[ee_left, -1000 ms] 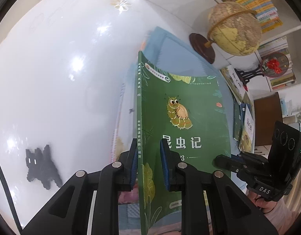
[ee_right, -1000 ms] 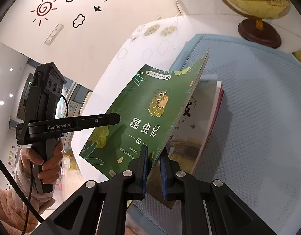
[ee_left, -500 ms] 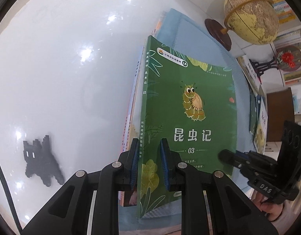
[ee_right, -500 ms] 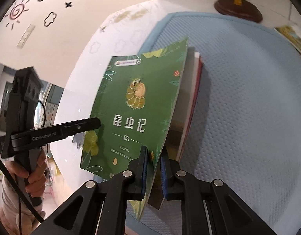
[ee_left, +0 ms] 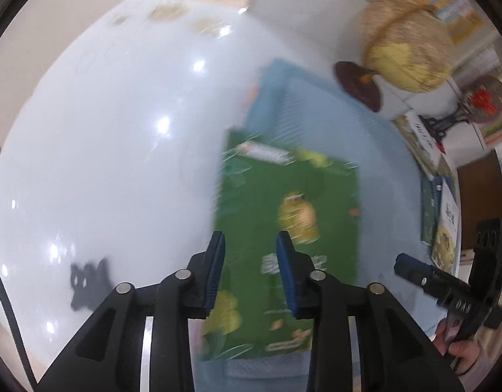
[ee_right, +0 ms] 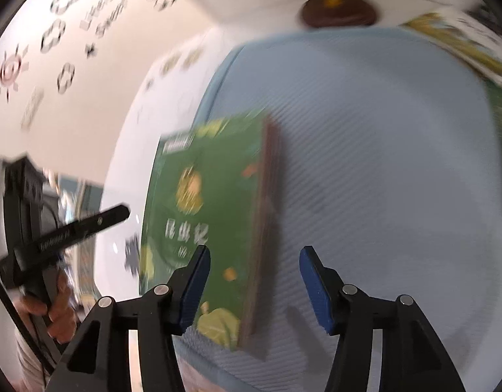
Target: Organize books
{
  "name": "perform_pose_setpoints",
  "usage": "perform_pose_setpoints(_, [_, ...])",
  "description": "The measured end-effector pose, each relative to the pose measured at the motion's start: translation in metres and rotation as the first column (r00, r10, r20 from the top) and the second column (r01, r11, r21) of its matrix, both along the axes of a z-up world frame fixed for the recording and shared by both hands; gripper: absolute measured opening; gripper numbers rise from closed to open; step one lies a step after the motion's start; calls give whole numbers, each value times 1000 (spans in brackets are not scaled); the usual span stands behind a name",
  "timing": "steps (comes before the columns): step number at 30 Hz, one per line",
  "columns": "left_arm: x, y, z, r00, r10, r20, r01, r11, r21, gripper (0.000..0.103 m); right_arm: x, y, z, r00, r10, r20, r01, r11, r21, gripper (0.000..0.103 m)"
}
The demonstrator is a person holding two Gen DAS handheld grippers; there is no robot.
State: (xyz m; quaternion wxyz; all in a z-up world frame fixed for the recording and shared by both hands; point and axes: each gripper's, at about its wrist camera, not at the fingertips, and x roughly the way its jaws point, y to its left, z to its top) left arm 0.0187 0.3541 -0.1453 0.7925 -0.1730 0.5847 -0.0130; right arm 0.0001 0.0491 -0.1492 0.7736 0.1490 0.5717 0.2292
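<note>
The green insect book (ee_left: 290, 225) lies flat, cover up, on top of a small stack of books whose reddish edges show along its right side in the right wrist view, and that stack sits on the near left part of the blue mat (ee_right: 381, 163). Taking the mat as the landmark, this book looks placed, so that step of the tidying seems done. Both tools are letting go: the left gripper (ee_left: 251, 261) has its jaws opening with the book's lower left part seen between them but not pressed, and the right gripper (ee_right: 254, 277) has its jaws opening wider, standing apart over the book's right edge with nothing clamped. What is left appears to be the other books (ee_left: 443, 225) standing just off the mat's right edge, with more picture books (ee_right: 463, 45) at its far right corner. Beyond the mat's far edge stands a globe (ee_left: 408, 45) on a dark round base, all on the glossy white desk (ee_left: 104, 147). Motion blur hides finer detail.
</note>
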Motion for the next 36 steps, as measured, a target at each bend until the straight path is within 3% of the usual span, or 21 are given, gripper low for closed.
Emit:
perform_pose_setpoints(6, [39, -87, 10, 994, -110, 22, 111, 993, -39, 30, 10, -112, 12, 980, -196, 19, 195, 980, 46, 55])
perform_pose_setpoints(12, [71, -207, 4, 970, -243, 21, 244, 966, -87, 30, -4, -237, 20, 921, -384, 71, 385, 923, 3, 55])
perform_pose_setpoints(15, [83, -268, -5, 952, -306, 12, 305, 946, -112, 30, -17, -306, 16, 877, -473, 85, 479, 875, -68, 55])
perform_pose_setpoints(20, [101, -369, -28, 924, -383, 6, 381, 919, -104, 30, -25, -380, -3, 840, -540, 61, 543, 834, -95, 55])
perform_pose_setpoints(23, [107, -410, -40, 908, -418, -6, 416, 905, -90, 30, -20, -396, -15, 854, -518, 53, 520, 847, -109, 55])
perform_pose_setpoints(25, [108, -428, -47, 906, -423, -22, 422, 905, -41, 30, -12, -390, -23, 873, -485, 44, 486, 866, -117, 55])
perform_pose_setpoints(29, [107, -440, -56, 907, -419, -33, 418, 908, -31, 30, -2, -387, -37, 904, -426, 23, 425, 894, -144, 55])
perform_pose_setpoints(33, [100, -447, -58, 895, -444, -43, 438, 893, -99, 30, 3, -365, -44, 939, -344, 17, 344, 931, -124, 56])
perform_pose_setpoints(36, [90, -451, -58, 888, -458, -39, 455, 888, -59, 30, -2, -348, -42, 958, -282, 45, 285, 942, -176, 58])
